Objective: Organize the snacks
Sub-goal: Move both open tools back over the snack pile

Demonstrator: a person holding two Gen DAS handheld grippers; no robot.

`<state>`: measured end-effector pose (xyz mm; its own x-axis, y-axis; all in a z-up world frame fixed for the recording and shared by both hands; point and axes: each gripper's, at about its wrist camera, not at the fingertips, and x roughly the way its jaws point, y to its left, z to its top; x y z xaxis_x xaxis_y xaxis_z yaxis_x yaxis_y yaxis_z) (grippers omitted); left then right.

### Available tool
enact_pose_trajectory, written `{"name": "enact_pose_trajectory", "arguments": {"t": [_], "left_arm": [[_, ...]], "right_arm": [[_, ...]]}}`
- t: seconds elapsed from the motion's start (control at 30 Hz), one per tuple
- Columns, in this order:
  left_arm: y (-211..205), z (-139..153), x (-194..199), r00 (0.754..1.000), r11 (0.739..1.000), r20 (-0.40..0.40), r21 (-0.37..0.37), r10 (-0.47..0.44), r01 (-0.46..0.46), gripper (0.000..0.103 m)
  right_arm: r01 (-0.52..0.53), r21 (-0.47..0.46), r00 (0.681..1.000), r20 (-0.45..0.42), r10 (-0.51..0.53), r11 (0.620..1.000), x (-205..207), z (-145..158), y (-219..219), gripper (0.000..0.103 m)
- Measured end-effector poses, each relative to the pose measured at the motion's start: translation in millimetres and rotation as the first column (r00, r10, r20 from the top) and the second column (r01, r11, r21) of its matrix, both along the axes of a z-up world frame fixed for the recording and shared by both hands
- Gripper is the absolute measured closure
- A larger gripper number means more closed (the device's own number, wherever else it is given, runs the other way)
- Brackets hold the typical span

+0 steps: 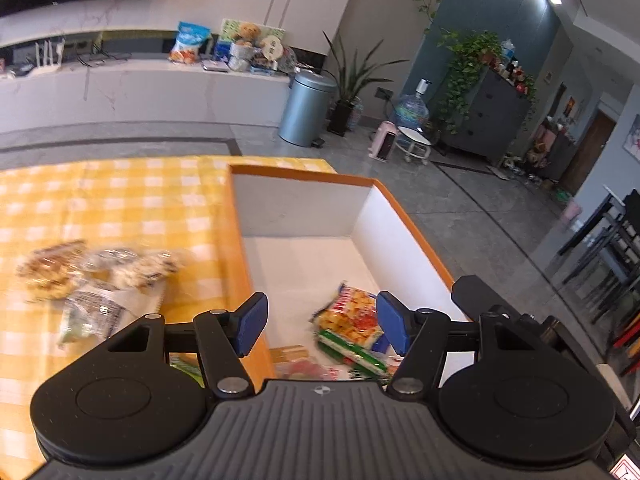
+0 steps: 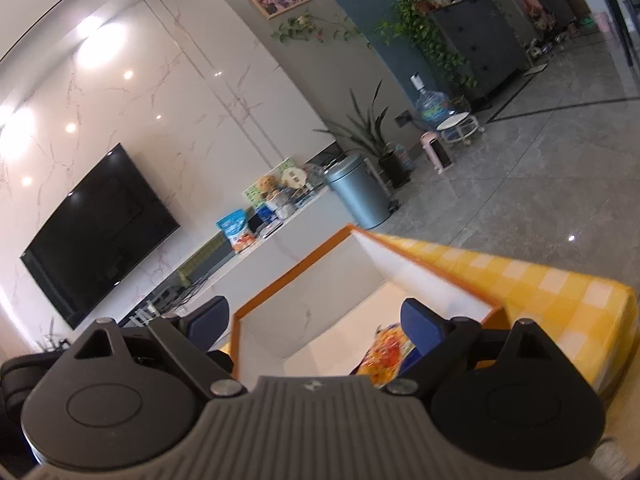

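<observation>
1. Snack packets (image 1: 352,332) lie in the near end of the box (image 1: 304,200), a white-walled bin with an orange rim; a yellow-orange packet sits on top, a green-striped one just beside it and nearer, with a pinkish one partly hidden under the gripper body.
2. The far half of the box floor is bare white.
3. More snacks (image 1: 100,272) sit outside the box to its left on the tablecloth (image 1: 120,200): clear-wrapped baked pieces, blurred, plus a clear packet nearer the camera.
4. Left gripper (image 1: 322,322) hangs over the box's near left wall, jaws spread, released, nothing between the blue pads; one pad sits over the rim, the other over the packets.
5. Right gripper (image 2: 316,324) is at the box's near corner, jaws apart with nothing pinched; the box's orange rim runs up between the fingers, and the yellow packet (image 2: 386,350) shows just inside the right finger.
6. Surface: yellow-and-white checked cloth, box standing at its right edge.
7. Room: grey tiled floor (image 1: 460,184), metal bin (image 1: 306,108), potted plant, water jug, grey cabinet with trailing vines, white marble counter holding bags, wall TV (image 2: 100,232).
</observation>
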<state>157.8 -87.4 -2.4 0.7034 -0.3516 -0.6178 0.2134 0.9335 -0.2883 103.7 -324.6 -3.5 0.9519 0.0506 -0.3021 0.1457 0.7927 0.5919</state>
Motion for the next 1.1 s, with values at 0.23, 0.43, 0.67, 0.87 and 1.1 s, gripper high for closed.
{"name": "enact_pose_trajectory", "arguments": {"t": [0.23, 0.43, 0.67, 0.87, 1.1], "left_arm": [[33, 22, -21, 0.999, 1.0, 0.026, -0.014, 0.02, -0.019, 0.03], [66, 35, -38, 0.995, 0.997, 0.06, -0.007, 0.076, -0.076, 0.03], [113, 39, -54, 0.984, 0.987, 0.071, -0.023, 0.162, -0.161, 0.03], [163, 41, -72, 0.97, 0.974, 0.095, -0.041, 0.225, -0.222, 0.03], [215, 20, -77, 0.949, 0.949, 0.063, -0.091, 0.309, -0.303, 0.03]], "right_arm": [[-0.039, -0.023, 0.999, 0.027, 0.039, 0.999, -8, 15, 18, 0.012], [-0.074, -0.074, 0.995, 0.066, 0.079, 0.994, -18, 31, 45, 0.012], [-0.166, -0.145, 0.982, 0.062, 0.176, 0.975, -26, 43, 94, 0.012], [-0.235, -0.185, 0.968, 0.049, 0.247, 0.954, -29, 47, 131, 0.012], [-0.306, -0.194, 0.949, 0.011, 0.314, 0.932, -21, 31, 161, 0.012]]}}
